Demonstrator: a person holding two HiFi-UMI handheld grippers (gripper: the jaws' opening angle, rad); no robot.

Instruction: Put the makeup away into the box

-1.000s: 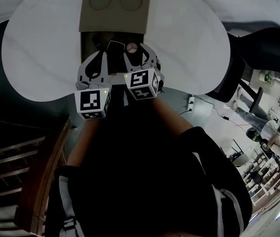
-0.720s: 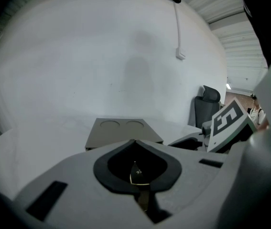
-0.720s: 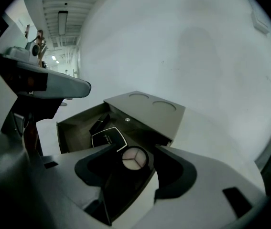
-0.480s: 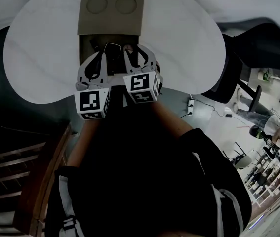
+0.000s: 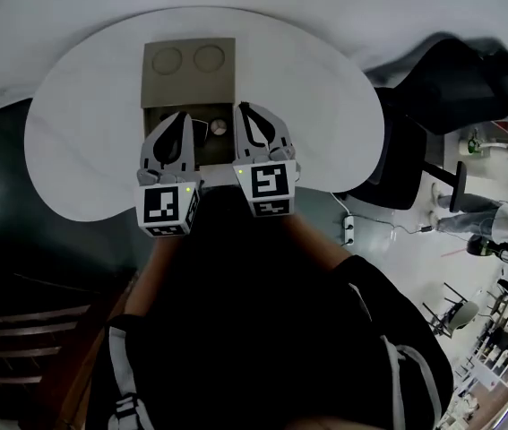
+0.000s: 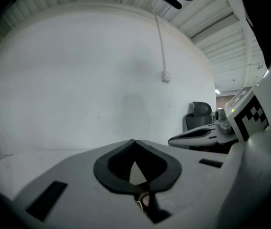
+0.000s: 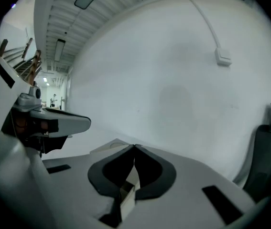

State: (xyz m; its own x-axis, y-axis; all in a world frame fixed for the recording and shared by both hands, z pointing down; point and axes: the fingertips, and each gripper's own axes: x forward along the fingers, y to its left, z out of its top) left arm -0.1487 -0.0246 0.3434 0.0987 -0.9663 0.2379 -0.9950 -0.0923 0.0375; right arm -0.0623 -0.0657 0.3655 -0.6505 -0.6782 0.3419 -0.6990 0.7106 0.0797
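Closest in, side by side above the near edge of the box (image 5: 150, 116), the left gripper (image 5: 180, 119) and the right gripper (image 5: 245, 110) both have their jaws pressed together on nothing. The right's have just closed, and both seem held clear so nothing gets knocked. Just beyond and beneath their tips the box stands open on the table (image 5: 325, 106), with a small round piece of makeup (image 5: 219, 126) and perhaps darker pieces inside. Farther still, the lid (image 5: 188, 72) lies folded back, probably awaiting closing.
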